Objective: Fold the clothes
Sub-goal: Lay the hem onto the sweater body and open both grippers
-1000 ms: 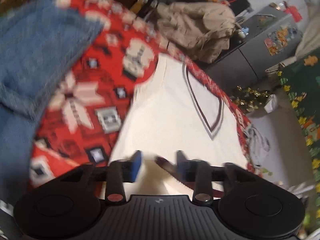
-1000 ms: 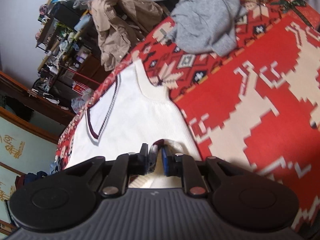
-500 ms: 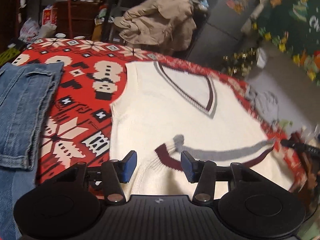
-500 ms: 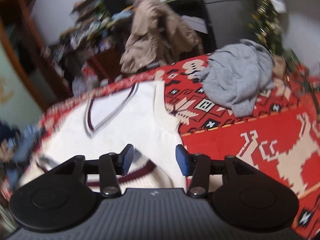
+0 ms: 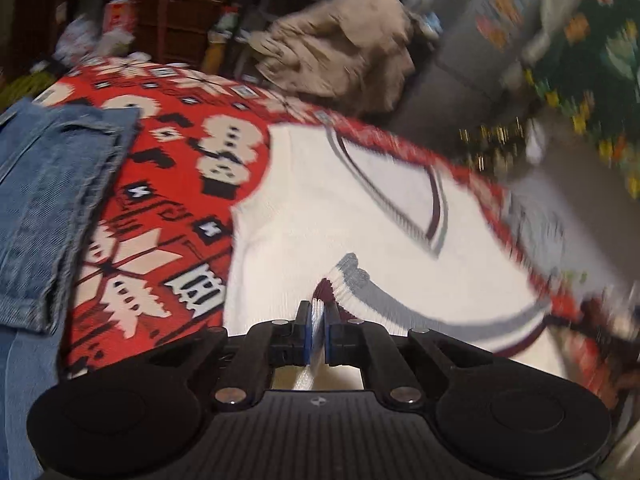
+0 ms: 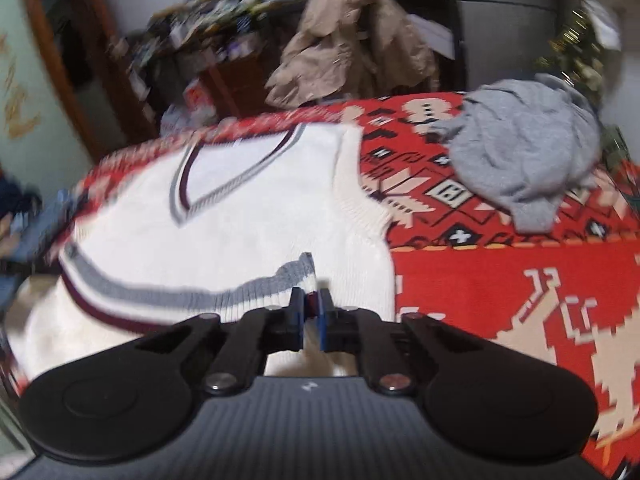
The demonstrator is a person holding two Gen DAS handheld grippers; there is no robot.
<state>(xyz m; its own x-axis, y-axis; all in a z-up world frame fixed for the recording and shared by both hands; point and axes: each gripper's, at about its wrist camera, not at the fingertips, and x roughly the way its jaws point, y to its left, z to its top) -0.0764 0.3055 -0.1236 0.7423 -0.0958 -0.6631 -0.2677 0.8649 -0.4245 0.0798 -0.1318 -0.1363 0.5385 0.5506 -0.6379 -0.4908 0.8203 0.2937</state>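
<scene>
Half a second ago both claws stood wide open over the folded-up hem; now each has closed on it. The left claw (image 5: 317,312) has its blue pads nearly together with a thin ridge of white ribbed knit pinched between them, at the left end of the hem. The right claw (image 6: 310,300) is likewise almost shut, gripping the maroon and grey striped edge at the hem's right end.

The white vest (image 5: 320,216) lies flat on its back on a red patterned blanket (image 5: 160,184), its V-neck trimmed in grey and maroon pointing toward the near side. Its bottom part is doubled up over the body, so the striped hem band (image 6: 160,288) runs as a curved line across the near part of the garment, from one claw to the other.

Folded blue jeans (image 5: 48,208) lie on the blanket to the left of the vest, apart from it. A crumpled grey sweater (image 6: 524,160) sits on the blanket to the right, also apart. Beyond the far edge of the blanket a beige jacket (image 6: 344,44) is heaped in front of cluttered shelves. Both views are blurred toward their edges.
</scene>
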